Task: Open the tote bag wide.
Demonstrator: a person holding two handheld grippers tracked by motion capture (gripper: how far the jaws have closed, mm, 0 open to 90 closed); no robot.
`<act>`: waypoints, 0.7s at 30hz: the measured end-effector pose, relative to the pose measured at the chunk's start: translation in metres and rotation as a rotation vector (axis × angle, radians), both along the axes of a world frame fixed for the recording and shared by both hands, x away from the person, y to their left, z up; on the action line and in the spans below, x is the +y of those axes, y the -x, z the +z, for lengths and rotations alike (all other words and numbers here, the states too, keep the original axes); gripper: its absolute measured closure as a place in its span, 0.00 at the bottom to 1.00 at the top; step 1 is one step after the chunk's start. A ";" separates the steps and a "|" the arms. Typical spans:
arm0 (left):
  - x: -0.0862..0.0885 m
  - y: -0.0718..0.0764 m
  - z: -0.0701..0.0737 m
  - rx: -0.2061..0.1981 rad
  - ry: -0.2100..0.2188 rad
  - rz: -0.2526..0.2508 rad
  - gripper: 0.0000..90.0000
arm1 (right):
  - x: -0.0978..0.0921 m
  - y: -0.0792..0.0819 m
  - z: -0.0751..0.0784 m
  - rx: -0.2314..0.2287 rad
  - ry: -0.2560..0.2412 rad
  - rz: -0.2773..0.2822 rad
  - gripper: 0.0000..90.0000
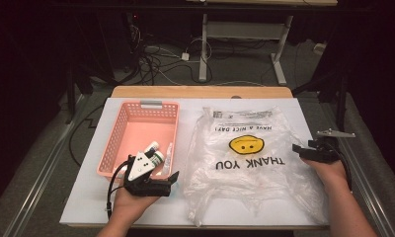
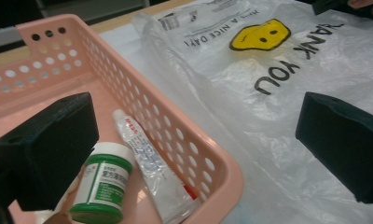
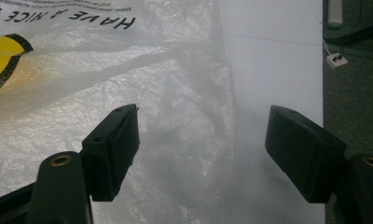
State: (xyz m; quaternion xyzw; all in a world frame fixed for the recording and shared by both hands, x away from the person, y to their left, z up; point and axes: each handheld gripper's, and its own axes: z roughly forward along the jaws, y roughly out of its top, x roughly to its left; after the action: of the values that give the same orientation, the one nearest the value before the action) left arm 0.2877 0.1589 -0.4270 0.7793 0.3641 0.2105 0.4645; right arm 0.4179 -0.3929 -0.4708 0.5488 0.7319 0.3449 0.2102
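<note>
A clear plastic bag [image 1: 245, 158] printed with a yellow smiley and "THANK YOU" lies flat on the white tabletop [image 1: 87, 197]. To its left stands a pink perforated basket [image 1: 124, 128]. At the basket's near end lie a white bottle with a green label [image 2: 105, 182] and a white tube [image 2: 149, 163]. My left gripper [image 1: 158, 180] hovers open over the basket's near right corner, one jaw above the bottle, the other over the bag [image 2: 278, 60]. My right gripper [image 1: 304, 150] is open at the bag's right edge [image 3: 128, 84], with nothing between its jaws.
The white board sits on a wooden table [image 1: 200, 91]. Beyond it are a desk frame [image 1: 245, 34] and loose cables [image 1: 156, 59] on the dark floor. Bare white surface [image 3: 273, 60] lies right of the bag.
</note>
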 end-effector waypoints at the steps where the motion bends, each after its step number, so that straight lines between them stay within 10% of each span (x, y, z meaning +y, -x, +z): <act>1: 0.000 0.000 0.000 0.002 -0.002 -0.002 0.00 | 0.000 0.000 -0.001 0.002 0.003 -0.003 0.30; 21: 0.003 -0.003 -0.001 0.035 0.019 0.000 0.00 | 0.001 0.002 -0.004 0.010 0.064 0.045 0.91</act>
State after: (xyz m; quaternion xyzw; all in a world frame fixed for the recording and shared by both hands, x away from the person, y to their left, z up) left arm 0.2903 0.1618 -0.4282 0.7783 0.3743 0.1933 0.4655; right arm 0.4160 -0.3920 -0.4747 0.5269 0.7557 0.3232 0.2164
